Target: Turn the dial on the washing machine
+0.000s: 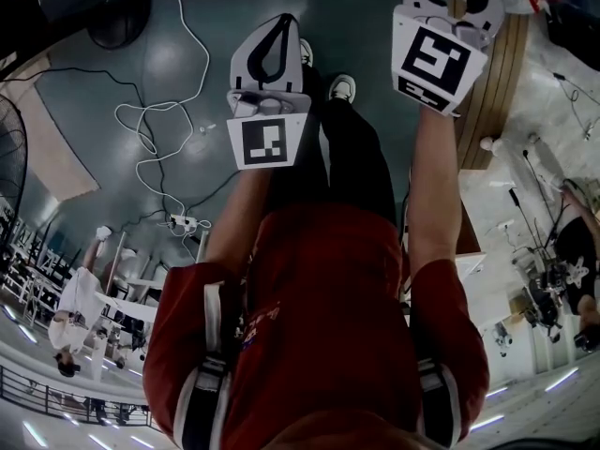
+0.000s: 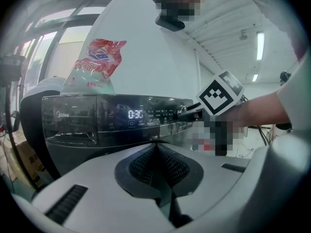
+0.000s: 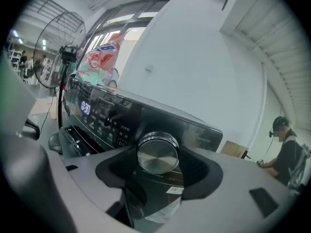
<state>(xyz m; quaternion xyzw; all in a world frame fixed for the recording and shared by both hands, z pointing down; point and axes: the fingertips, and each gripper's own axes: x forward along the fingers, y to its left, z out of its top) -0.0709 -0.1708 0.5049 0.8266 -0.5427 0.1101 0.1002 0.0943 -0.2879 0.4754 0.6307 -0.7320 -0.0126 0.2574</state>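
Right claw point(image 3: 159, 161): clamped on the dial point(image 3: 156, 152), one pad on either side of its rim.
Dial: right end of the control panel point(image 3: 99, 106) on the washing machine point(image 2: 63, 149), face towards us.
Left claw point(image 2: 158, 171): pads together, empty, off the panel.
Slip risk: we judge the smooth metal rim could spin free under a loose squeeze.
Skid risk: rolling off-axis might drag our pads onto the touch keys point(image 3: 111, 125).

Room is left beside the dial
The dial point(image 3: 158, 153) is boxed in by the right gripper point(image 3: 159, 158); the washing machine point(image 2: 97, 123) top is blocked by a bag point(image 2: 95, 64).
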